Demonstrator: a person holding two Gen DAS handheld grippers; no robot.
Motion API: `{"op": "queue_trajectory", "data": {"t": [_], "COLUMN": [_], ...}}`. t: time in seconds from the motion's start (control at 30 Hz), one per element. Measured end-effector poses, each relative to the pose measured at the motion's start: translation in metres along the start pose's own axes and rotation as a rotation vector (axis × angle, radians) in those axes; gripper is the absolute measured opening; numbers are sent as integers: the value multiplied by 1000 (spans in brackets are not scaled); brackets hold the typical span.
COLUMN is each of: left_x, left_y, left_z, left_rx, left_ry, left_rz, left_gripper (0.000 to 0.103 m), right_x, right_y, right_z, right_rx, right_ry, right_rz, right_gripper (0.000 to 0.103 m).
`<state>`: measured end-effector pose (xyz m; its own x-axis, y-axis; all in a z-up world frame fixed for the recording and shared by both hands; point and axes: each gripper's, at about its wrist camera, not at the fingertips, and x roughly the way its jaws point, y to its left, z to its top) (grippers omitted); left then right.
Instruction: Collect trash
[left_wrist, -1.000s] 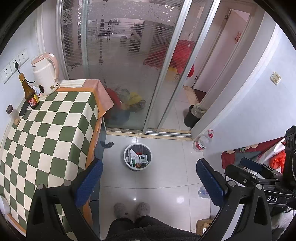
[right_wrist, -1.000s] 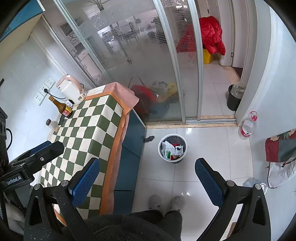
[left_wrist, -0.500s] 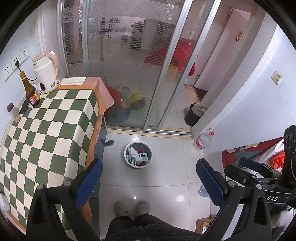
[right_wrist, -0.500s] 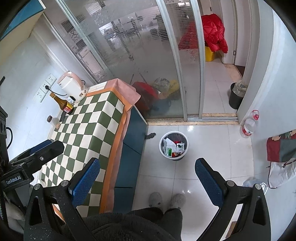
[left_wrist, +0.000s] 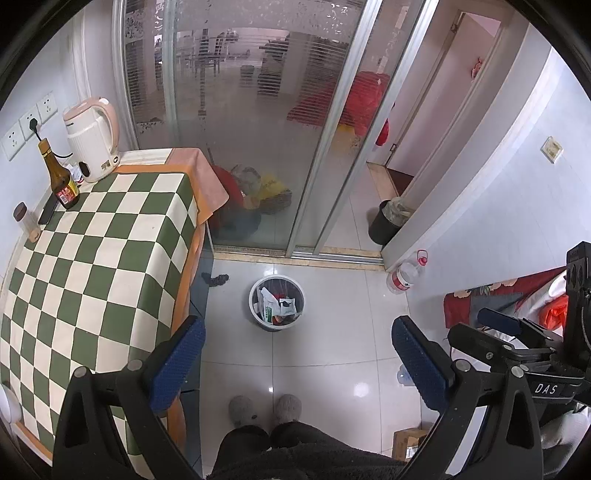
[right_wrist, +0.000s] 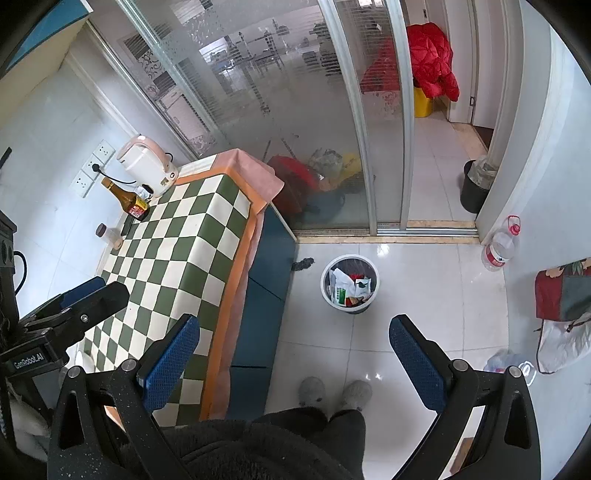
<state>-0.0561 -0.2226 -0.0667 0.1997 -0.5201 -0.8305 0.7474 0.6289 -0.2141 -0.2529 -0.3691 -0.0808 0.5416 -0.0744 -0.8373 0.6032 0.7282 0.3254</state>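
A white round trash bin (left_wrist: 276, 303) with wrappers and paper in it stands on the tiled floor; it also shows in the right wrist view (right_wrist: 349, 288). My left gripper (left_wrist: 297, 360) is open and empty, held high above the floor near the bin. My right gripper (right_wrist: 293, 356) is open and empty, also high above the floor. A small dark scrap (left_wrist: 218, 280) lies on the floor by the table's corner, and shows in the right wrist view (right_wrist: 303, 263).
A table with a green checkered cloth (left_wrist: 92, 266) stands at the left, bearing a kettle (left_wrist: 92, 138), a brown bottle (left_wrist: 61, 177) and a small jar (left_wrist: 27, 221). Glass sliding doors (left_wrist: 258, 129) stand behind. A water jug (left_wrist: 406, 273) and black bin (left_wrist: 388, 221) are at the right.
Both views have shifted slightly, with the bin and table sliding a little in frame. Both grippers stay open and empty.
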Motion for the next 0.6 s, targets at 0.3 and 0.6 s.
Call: {"op": "queue_trajectory", "data": {"t": [0.3, 0.6], "left_x": [0, -1], "left_y": [0, 1], "left_z": [-5, -6], "left_rx": [-2, -8], "left_ry": [10, 12], "left_rz": [-4, -3], "left_gripper": [103, 103], "right_x": [1, 0], "right_y": [-1, -2], "right_z": [-2, -2], "right_rx": [1, 0], "right_ry": [2, 2], "right_rz": [3, 2], "right_gripper": [103, 103]}}
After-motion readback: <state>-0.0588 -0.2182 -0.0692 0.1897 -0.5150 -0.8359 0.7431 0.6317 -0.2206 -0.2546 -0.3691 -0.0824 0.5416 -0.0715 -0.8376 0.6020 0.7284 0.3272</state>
